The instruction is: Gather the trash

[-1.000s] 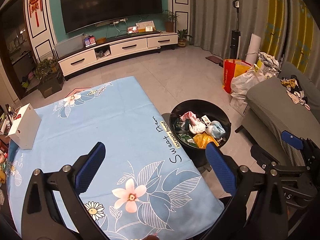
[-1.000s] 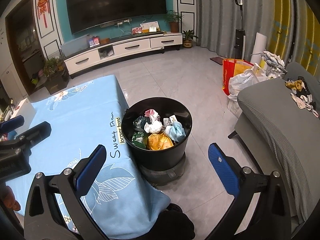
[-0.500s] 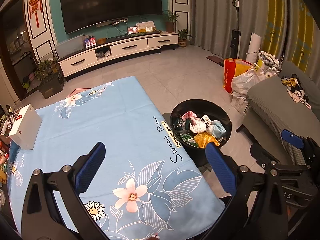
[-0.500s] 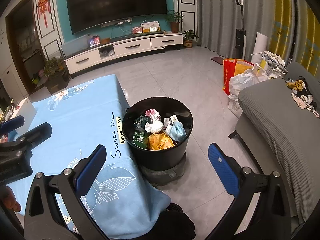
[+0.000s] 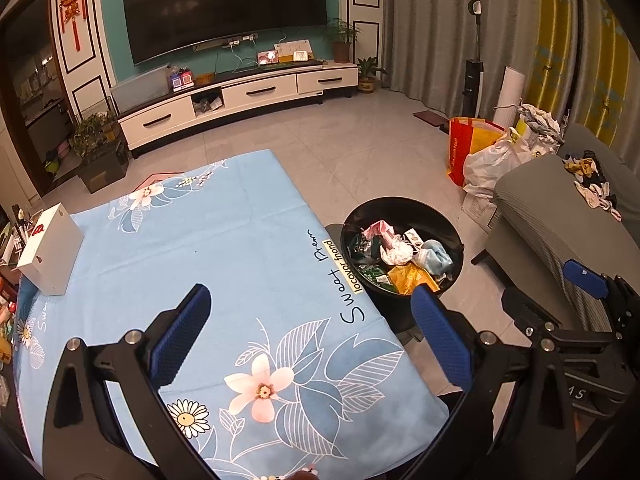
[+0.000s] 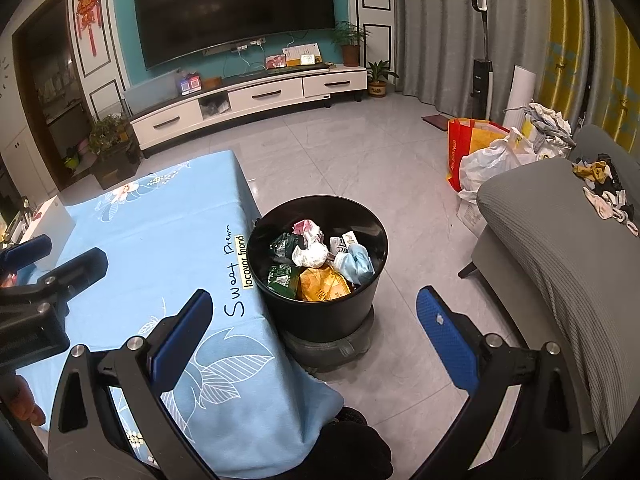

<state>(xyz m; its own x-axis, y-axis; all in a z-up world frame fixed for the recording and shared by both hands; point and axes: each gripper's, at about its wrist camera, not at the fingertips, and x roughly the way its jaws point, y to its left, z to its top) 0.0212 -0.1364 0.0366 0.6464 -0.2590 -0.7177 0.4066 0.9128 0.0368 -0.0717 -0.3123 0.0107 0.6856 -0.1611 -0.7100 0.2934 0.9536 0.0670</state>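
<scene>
Teal wall (image 6: 120, 20), grey floor tiles (image 6: 360, 160), perhaps curtains (image 6: 436, 28)

Black bin (image 6: 320, 312) full of trash (image 6: 320, 264)

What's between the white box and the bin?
Only bare blue tablecloth lies between the box and the bin, per the left wrist view.

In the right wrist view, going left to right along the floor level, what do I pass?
White box → blue tablecloth → black bin → red-and-yellow bag → white plastic bag → grey sofa.
</scene>
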